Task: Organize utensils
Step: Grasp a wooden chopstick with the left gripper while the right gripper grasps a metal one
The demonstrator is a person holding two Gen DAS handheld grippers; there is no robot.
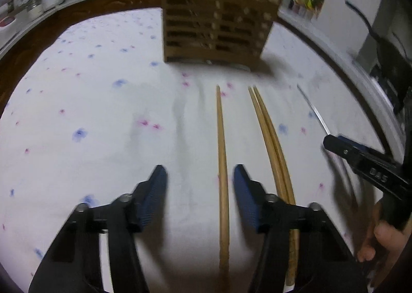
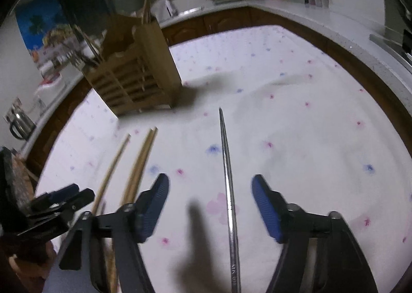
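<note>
Chopsticks lay near, pointing at far holder; left gripper wide astride single wooden chopstick, right gripper wide astride metal chopstick, likely pre-grasp alignment.

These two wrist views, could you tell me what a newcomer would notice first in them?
Probably the wooden utensil holder standing at the far end of the flowered tablecloth, with sticks rising from it. Next, three wooden chopsticks lying lengthwise, one between the open left gripper fingers, and a metal chopstick lying between the open right gripper fingers.
</note>
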